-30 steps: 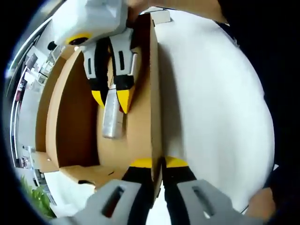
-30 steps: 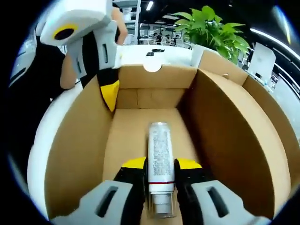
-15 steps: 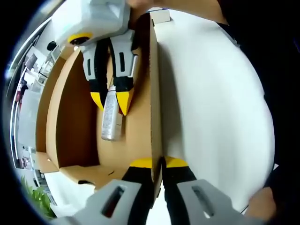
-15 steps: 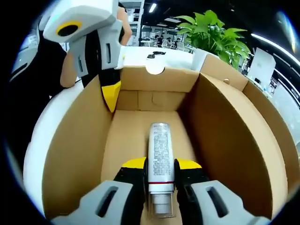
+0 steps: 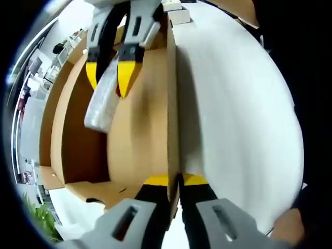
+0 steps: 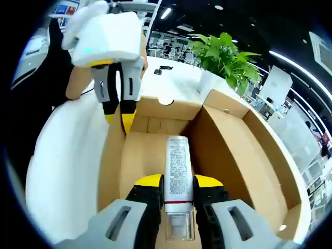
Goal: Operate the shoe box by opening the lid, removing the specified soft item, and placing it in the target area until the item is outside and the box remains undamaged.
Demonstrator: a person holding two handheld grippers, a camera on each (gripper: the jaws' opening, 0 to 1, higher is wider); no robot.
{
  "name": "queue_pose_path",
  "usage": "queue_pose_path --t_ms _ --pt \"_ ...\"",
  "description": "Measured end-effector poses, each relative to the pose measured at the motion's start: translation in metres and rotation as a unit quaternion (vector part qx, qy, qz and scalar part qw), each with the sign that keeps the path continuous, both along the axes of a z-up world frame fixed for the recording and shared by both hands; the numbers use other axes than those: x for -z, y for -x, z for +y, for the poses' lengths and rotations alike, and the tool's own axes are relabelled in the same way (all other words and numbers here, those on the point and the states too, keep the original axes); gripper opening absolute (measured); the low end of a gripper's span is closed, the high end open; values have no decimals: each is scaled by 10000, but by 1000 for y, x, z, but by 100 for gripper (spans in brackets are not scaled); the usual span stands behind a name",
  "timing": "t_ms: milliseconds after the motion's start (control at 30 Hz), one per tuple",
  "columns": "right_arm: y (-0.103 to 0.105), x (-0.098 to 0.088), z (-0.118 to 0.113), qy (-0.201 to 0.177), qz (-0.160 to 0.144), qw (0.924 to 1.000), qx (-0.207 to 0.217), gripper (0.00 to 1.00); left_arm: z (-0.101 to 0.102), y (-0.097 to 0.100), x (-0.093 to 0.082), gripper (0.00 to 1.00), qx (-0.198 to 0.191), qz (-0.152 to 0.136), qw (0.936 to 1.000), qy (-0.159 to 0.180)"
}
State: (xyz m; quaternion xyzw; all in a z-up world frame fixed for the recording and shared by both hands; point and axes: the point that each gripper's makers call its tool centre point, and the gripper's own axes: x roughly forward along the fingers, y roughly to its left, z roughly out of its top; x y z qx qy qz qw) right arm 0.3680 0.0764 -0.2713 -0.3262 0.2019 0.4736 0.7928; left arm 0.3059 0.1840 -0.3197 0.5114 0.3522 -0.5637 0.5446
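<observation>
Left gripper view: left tool [image 5: 174,179] pinching side wall of open shoe box [image 5: 142,129] on white worktop [image 5: 233,104]; right gripper view: right tool [image 6: 178,181] clamped on white tube [image 6: 178,168], raised above box interior.

White table [image 5: 233,104] w/ open cardboard shoe box [image 6: 228,150] on it.
</observation>
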Motion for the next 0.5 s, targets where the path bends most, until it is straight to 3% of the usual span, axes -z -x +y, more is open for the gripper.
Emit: queue_pose_path --t_ms 233,333,500 --pt "30 -35 -39 -156 -260 9985 452 22 2 -1 1 6 -31 -101 9999 -124" --pt "48 -43 -57 -204 -286 9976 605 22 3 1 2 6 63 -245 9993 -289" --pt "77 -55 -93 -241 -350 9953 872 22 4 -2 2 7 -40 -230 9992 -309"
